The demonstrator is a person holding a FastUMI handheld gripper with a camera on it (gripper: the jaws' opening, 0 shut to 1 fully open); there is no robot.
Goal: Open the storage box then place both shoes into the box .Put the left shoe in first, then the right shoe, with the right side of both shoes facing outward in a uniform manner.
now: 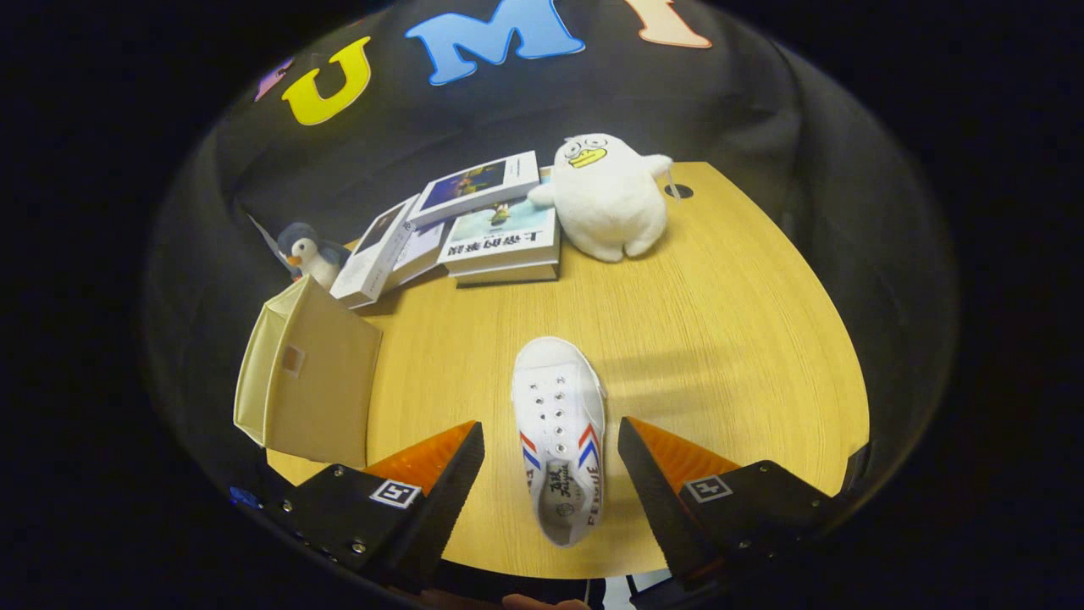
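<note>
Between the wide-open fingers of the gripper (pixel 550 453) lies one white canvas shoe with red and blue stripes (pixel 559 436), toe pointing away. Neither finger touches it. Further off to the left stands the beige cloth storage box (pixel 309 385). This shoe is not in the box yet.
</note>
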